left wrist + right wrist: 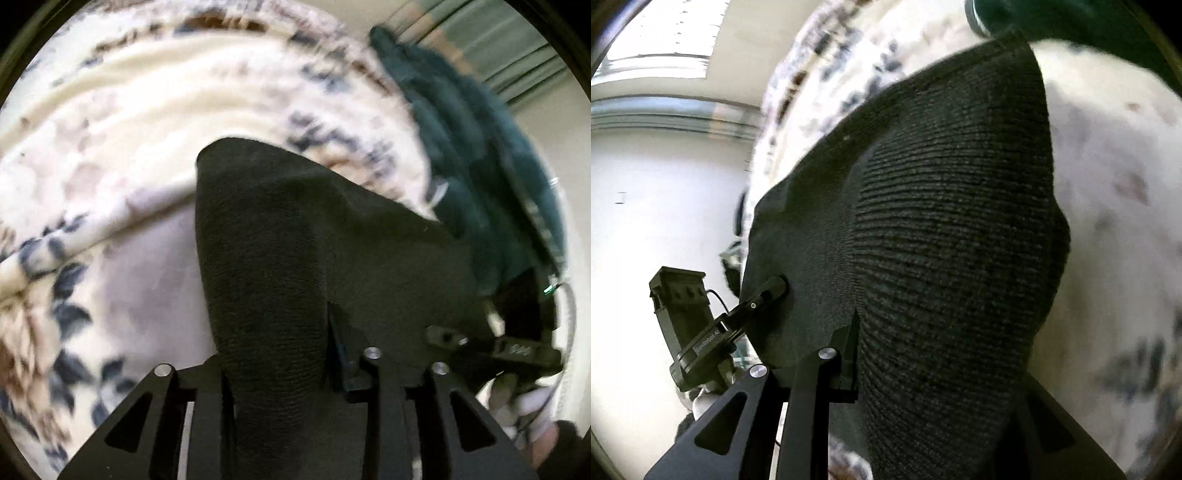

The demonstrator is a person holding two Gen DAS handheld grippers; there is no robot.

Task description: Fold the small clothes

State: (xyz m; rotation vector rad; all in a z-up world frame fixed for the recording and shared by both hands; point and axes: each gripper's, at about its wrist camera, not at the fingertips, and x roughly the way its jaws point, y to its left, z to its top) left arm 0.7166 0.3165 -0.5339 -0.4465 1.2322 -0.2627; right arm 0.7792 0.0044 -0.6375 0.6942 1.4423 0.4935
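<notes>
Left wrist alone shows teal cloth (pixel 480 155) beyond black garment (pixel 280 236).

Both fisheye views are daylit, edges bent and vignetted black. The bedspread (pixel 110 155) smears with motion blur. The wall (pixel 665 221) glares white.

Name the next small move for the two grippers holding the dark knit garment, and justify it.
Probably lower the dark knit garment flat onto the floral bedspread: both the left gripper and right gripper hold it draped in the air, unfolded.
</notes>
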